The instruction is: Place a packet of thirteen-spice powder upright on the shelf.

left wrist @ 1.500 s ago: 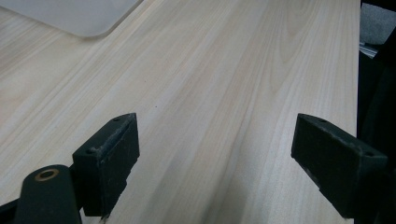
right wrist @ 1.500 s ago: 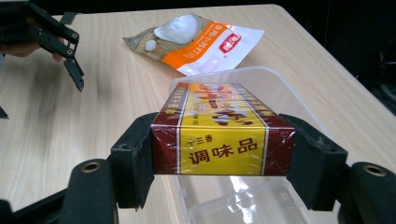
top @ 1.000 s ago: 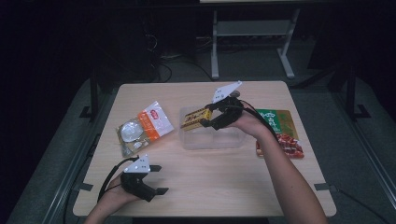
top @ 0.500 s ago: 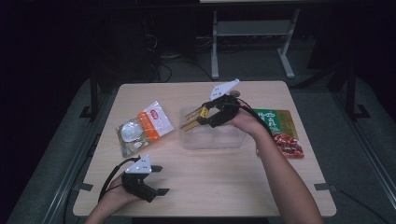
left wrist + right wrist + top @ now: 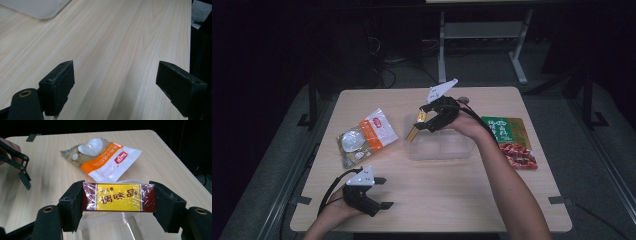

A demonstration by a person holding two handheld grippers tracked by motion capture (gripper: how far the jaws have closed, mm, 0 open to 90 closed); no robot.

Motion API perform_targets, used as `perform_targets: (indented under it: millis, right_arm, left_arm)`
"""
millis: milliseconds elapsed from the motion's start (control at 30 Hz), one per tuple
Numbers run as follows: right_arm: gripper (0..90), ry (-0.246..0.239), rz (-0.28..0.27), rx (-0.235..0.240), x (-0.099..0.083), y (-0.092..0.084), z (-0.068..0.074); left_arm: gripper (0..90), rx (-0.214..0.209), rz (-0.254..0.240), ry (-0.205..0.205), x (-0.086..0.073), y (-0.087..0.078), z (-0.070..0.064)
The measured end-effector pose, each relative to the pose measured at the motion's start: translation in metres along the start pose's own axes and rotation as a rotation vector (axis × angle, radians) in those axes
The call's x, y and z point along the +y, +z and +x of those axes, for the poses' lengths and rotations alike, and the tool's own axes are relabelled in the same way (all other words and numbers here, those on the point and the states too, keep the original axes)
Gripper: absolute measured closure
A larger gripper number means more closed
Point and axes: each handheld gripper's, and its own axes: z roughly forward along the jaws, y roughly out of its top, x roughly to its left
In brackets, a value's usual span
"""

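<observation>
left claw: parked at 7 o'clock on the desk, jaws wide apart, nothing between them
clear bin: desk centre, looks empty
right claw: clamped on the seasoning packet, hanging over the bin's 10 o'clock corner
orange-white pouch: 9 o'clock of bin, not packed
green pack, red pack: 3 o'clock of bin, not packed
progress: early; first item lifted, drop and three more left, by my guess
</observation>
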Motion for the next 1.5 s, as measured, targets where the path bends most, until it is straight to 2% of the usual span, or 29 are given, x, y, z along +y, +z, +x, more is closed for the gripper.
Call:
perform_targets:
  millis: [267,433,567,600,667,867,933,1067,1233,1333,1500]
  right_arm:
    - [31.7,-0.007,-0.012,0.007,0.007,0.005,0.000]
    - [31.7,-0.046,0.004,0.015,0.013,0.012,-0.001]
    - [31.7,-0.036,0.005,0.021,0.016,0.016,-0.002]
    - [31.7,-0.024,0.001,0.025,0.016,0.016,-0.001]
    - [31.7,-0.044,0.000,0.026,0.016,0.020,-0.003]
    - [31.6,-0.036,0.008,0.036,0.015,0.028,-0.003]
    - [31.6,-0.047,0.021,0.038,0.014,0.030,-0.003]
    - [31.5,-0.063,0.039,0.040,0.013,0.037,-0.003]
    - [31.4,-0.052,0.036,0.042,0.013,0.040,-0.003]
    - [31.3,-0.054,0.050,0.045,0.012,0.044,-0.003]
    - [31.1,-0.048,0.060,0.049,0.011,0.049,-0.002]
  left_arm:
    - [14.8,-0.004,0.003,-0.003,0.000,0.001,0.000]
    - [14.7,-0.007,0.006,-0.001,0.000,0.001,0.000]
    - [14.7,-0.009,0.003,-0.004,0.000,0.001,0.000]
    - [14.7,-0.010,-0.001,-0.008,-0.001,0.001,0.000]
    - [14.6,-0.016,0.000,-0.018,-0.001,0.001,0.001]
    - [12.3,-0.028,-0.010,-0.055,0.001,0.001,0.001]
    - [12.0,-0.033,-0.020,-0.066,0.001,0.002,0.001]
    - [11.9,-0.039,-0.012,-0.068,0.000,0.004,0.000]
    - [11.7,-0.041,-0.002,-0.062,0.000,0.004,0.000]
    - [11.1,-0.057,0.004,-0.064,0.000,0.004,0.001]
    - [10.9,-0.069,-0.013,-0.094,0.000,0.004,0.001]
